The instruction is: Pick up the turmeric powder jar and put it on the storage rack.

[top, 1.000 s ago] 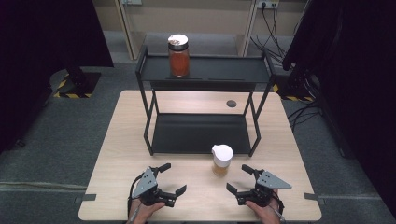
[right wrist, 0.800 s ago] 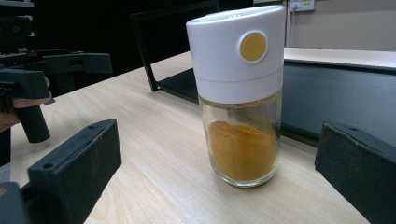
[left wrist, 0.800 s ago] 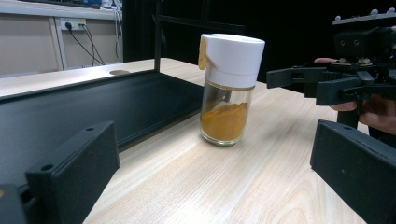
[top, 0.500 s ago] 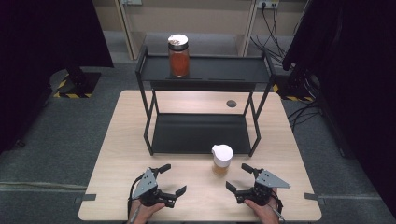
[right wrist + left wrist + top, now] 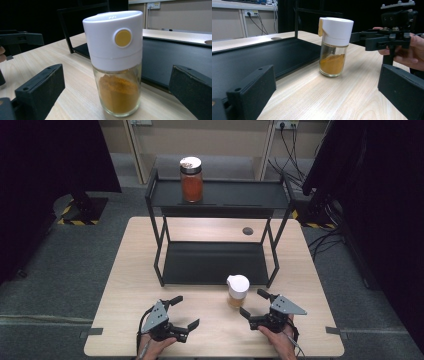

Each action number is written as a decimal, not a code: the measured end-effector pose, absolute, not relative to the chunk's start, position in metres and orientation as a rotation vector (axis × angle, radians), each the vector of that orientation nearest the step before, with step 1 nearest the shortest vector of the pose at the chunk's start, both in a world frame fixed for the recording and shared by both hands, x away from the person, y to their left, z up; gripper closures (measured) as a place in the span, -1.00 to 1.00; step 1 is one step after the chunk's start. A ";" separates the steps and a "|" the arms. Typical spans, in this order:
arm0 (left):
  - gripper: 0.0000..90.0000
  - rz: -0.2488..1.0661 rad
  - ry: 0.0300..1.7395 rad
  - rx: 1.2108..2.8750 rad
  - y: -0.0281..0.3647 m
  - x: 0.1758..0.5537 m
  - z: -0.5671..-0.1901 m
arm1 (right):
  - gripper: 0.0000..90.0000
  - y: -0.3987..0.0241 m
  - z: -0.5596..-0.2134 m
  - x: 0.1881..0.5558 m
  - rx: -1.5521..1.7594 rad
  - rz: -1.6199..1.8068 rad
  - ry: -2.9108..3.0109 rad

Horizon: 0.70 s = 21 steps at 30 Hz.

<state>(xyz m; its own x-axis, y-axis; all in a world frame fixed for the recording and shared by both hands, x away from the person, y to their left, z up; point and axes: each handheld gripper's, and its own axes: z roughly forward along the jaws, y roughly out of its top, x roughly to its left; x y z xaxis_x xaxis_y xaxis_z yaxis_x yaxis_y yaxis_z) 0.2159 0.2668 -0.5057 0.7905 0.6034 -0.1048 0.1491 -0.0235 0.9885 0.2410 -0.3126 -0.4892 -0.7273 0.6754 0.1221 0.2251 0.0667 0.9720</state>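
Overhead view; gripper views table-level, close

floor: grey carpet [image 5: 60, 270] | wall: beige panels [image 5: 225, 140] | sides: black curtains [image 5: 45, 160] | table [image 5: 140, 250]: light wood

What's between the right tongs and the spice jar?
Nothing visible. The right tongs are open, facing the spice jar across bare table; in the right gripper view the spice jar stands upright directly ahead, untouched.

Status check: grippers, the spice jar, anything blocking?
Left gripper open, empty. Right gripper open, jaws wide beside the spice jar, not touching. Jar upright on the table, just in front of the black rack. Nothing between right gripper and jar.
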 end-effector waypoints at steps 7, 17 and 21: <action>-0.98 0.399 0.625 1.577 0.267 0.216 -0.507 | -0.97 -0.302 -0.488 0.250 0.884 1.684 1.996; -0.98 0.404 0.636 1.576 0.268 0.214 -0.508 | -0.85 -0.286 -0.486 0.265 0.848 1.645 2.013; -0.98 0.406 0.640 1.573 0.268 0.213 -0.508 | -0.74 -0.281 -0.486 0.268 0.832 1.624 2.018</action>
<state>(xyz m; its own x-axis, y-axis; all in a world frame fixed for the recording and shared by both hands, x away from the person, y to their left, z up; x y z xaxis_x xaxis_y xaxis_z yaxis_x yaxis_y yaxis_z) 0.2130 0.2683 -0.5081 0.7788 0.6166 -0.1153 0.1589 -0.0162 0.9872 0.2685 -0.2812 -0.4855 -0.7336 0.6780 0.0459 0.1899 0.1397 0.9718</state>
